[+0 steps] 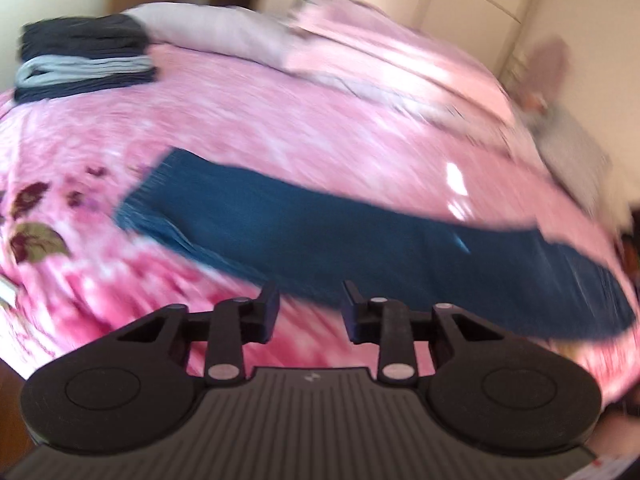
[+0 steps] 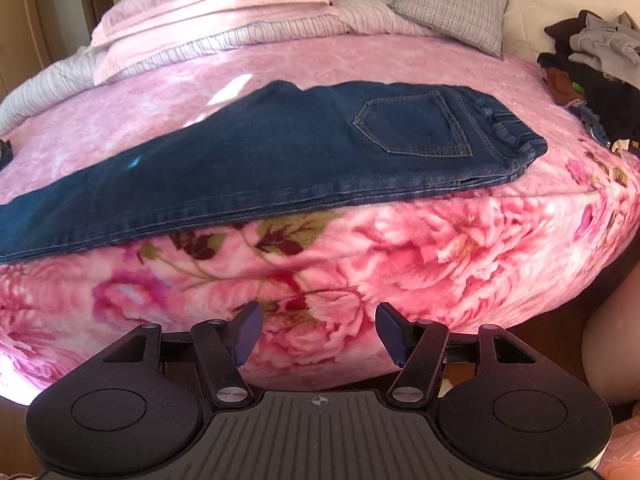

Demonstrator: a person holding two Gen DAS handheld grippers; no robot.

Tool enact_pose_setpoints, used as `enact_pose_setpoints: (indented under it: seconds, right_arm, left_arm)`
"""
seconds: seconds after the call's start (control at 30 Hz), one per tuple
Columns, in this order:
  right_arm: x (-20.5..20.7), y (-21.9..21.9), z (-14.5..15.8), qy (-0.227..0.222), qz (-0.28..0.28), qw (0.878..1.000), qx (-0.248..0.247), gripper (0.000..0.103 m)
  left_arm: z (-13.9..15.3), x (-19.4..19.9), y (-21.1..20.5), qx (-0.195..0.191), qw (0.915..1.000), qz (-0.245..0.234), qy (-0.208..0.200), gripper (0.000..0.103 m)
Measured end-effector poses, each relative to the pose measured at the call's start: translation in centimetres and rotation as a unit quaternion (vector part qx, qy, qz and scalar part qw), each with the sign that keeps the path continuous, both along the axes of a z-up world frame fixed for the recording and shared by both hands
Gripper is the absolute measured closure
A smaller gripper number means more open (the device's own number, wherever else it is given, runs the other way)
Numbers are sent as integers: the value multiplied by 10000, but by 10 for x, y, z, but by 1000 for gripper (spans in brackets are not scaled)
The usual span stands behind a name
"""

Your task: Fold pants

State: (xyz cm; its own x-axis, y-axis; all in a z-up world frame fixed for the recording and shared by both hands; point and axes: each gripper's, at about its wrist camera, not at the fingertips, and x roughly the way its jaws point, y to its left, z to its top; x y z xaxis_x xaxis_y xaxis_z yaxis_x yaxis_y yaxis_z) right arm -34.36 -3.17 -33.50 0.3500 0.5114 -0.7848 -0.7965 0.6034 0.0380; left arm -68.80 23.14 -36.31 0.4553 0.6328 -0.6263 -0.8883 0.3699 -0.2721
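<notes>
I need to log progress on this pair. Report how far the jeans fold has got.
Done: the jeans lie flat on the pink blanket, folded lengthwise with one leg on the other, back pocket up. In hand: nothing; the left gripper and right gripper are both open and empty. Left: folding the length over and adding it to the folded stack.

— Underneath everything: a bed [image 2: 460, 240] with a pink flowered blanket [image 2: 304, 264].

— Lying on it: dark blue jeans [image 2: 280, 152] folded lengthwise, a stack of folded clothes [image 1: 86, 58], a checked pillow [image 2: 452, 8], a heap of dark clothes [image 2: 592, 64].
</notes>
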Motion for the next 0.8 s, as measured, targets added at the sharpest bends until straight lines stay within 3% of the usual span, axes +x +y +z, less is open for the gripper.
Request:
enact_pose_setpoints:
  seconds: [0.13,0.2,0.27,0.3,0.37,0.43,0.5,0.57,0.63,0.7,0.8]
  right_arm:
    - [6,14,-7,20,10,9999,-114,44]
    - [7,22,-10,23,34,9999,-163,44]
    - [7,30,-14,39,70,9997,-221,44]
    - [7,34,-16,49,85,9996,-249,44]
    - [7,42,-20,66,124,9995,-275,44]
    - [7,50,-22,59,136,9996,-243,44]
    - [7,58,-23,52,120,9998,-162,44]
    - [6,68,-23,69,106,9999,-34,44]
    - [3,80,-23,96,152,9998,113,44]
    - [-4,93,-23,104,318,9992,224,44]
    - [-21,114,-25,34,725,9969,291,44]
  left_arm:
    - [-13,-21,50,325,9982,505,-33,83]
    - [-24,-26,69,442,9977,498,90,83]
    - [-42,-24,84,222,9970,451,593,86]
    - [-50,-28,86,193,9963,463,704,93]
    - [-52,-36,85,267,9967,522,562,96]
    - [-43,-43,78,174,9970,677,324,95]
    - [-38,-48,71,-34,9970,776,-18,77]
    - [-43,-52,66,-443,9951,753,-469,74]
    - [-53,-56,68,-822,9882,889,-938,69]
    - [-59,-57,75,-916,9806,1118,-1324,68]
    - [-67,-61,87,-1148,9628,1418,-1994,59]
